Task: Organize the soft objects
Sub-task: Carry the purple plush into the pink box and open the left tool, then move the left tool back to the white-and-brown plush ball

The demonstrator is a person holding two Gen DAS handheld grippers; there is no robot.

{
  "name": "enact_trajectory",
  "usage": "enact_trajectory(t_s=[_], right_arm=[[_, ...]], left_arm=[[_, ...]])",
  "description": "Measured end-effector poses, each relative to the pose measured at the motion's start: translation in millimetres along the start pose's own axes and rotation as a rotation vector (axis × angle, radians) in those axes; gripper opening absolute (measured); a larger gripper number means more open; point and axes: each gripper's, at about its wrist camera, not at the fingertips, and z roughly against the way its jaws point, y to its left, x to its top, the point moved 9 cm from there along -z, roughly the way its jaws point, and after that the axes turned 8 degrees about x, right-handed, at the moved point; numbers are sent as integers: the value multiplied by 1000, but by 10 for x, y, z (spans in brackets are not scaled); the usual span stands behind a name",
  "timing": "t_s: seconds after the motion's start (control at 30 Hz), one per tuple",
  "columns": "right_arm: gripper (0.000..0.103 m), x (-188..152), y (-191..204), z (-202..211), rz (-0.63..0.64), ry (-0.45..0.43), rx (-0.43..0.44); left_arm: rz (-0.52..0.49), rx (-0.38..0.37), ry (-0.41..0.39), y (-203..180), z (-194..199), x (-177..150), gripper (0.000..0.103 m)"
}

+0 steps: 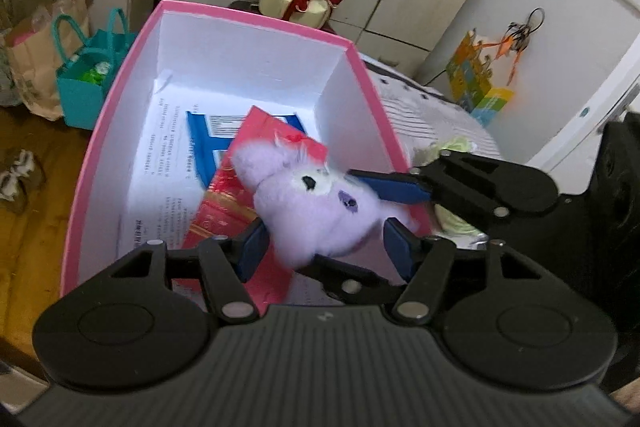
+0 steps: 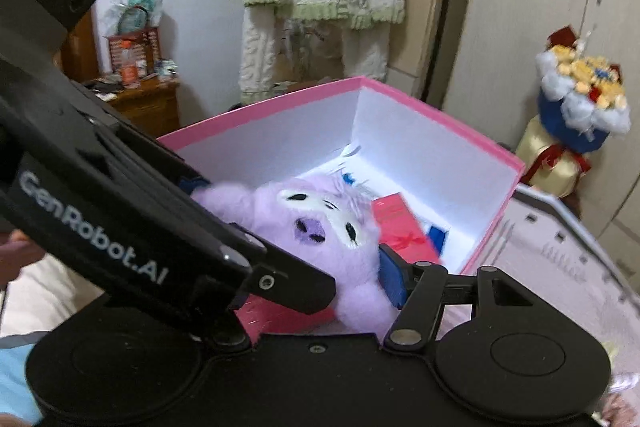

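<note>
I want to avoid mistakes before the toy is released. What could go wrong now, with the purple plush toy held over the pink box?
1. The purple plush toy sits over the near wall of the pink box; if released now, it may tip outside.
2. The left gripper and right gripper crowd the same toy, so their fingers might collide.
3. The toy may land on the red packet and crease the papers beneath.

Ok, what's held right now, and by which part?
The purple plush toy: left gripper and right gripper each pinch its body from opposite sides.
</note>
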Motion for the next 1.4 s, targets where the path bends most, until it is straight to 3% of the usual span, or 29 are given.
enact_trajectory(t_s=[0.2, 0.37, 0.63, 0.9, 1.1, 1.4], right_arm=[[75, -37, 51, 378, -83, -103, 134], [75, -145, 55, 727, -152, -162, 159], [76, -183, 137, 1187, -115, -191, 91], [82, -332, 258, 1770, -75, -225, 37], [88, -652, 249, 2162, -73, -230, -39], [92, -1354, -43, 2508, -144, -192, -175]], left_arm=[[-16, 25, -42, 8, 228, -46, 70], [-36, 60, -96, 4, 542, -79, 74], [-79, 80, -158, -137, 1020, -119, 74], [-155, 30, -194, -519, 1409, -306, 78], [-245, 9, -206, -890, 1524, -511, 84], [-394, -23, -184, -1516, 1326, -801, 91]])
